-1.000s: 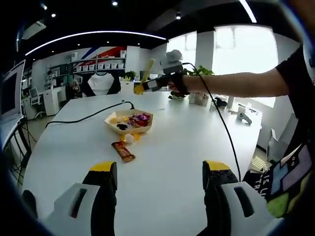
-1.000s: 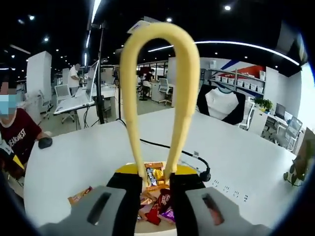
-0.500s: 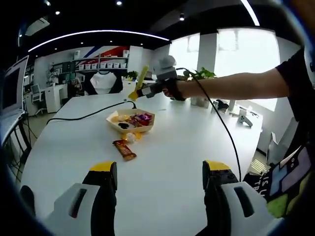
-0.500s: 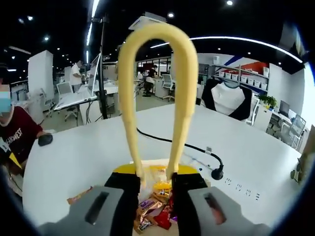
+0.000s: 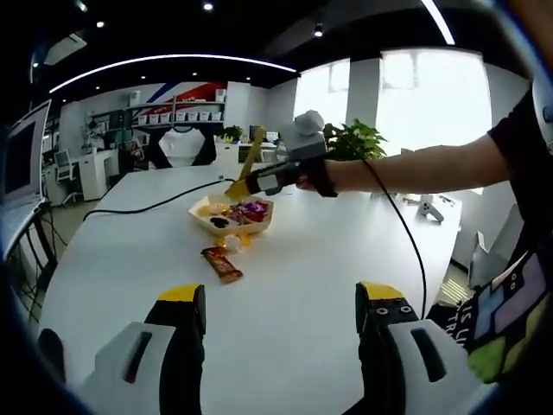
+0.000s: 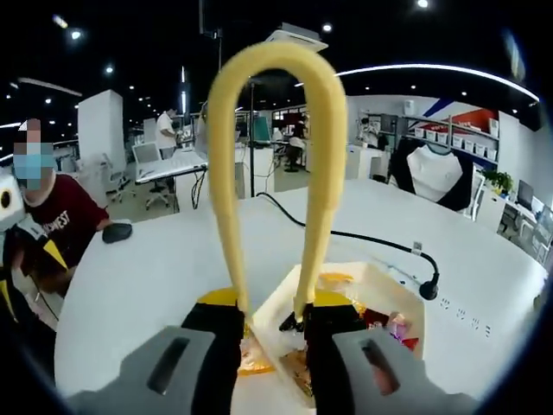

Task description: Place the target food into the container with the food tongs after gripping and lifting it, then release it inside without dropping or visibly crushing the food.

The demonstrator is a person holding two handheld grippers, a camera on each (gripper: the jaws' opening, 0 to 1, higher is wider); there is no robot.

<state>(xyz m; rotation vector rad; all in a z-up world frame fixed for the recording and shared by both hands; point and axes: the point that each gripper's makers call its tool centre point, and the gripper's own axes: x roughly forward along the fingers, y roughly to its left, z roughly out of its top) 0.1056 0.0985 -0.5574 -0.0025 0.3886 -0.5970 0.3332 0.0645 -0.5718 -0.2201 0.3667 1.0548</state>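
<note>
A cream tray [image 5: 259, 226] of wrapped sweets sits mid-table, with a brown bar [image 5: 222, 264] and a small yellow sweet [image 5: 233, 244] lying on the table in front of it. My left gripper [image 5: 281, 303] is open and empty, well short of them. A hand holds my right gripper [image 5: 251, 183] low over the tray's far rim. In the right gripper view the right gripper [image 6: 272, 320] is shut on the yellow tongs [image 6: 226, 199], whose bend rises ahead of the jaws. The tray [image 6: 289, 298] lies just right of the jaws, and an orange sweet [image 6: 252, 360] shows beneath them.
A black cable [image 5: 155, 206] with a plug [image 6: 428, 290] runs across the white table behind the tray. A mouse [image 6: 117, 231] lies at the table's far edge near a seated person in red [image 6: 52, 220]. A potted plant [image 5: 354, 138] stands at the back.
My right gripper has come down with the tongs, from above the tray to close over its rim. The left gripper has stayed open and still.
</note>
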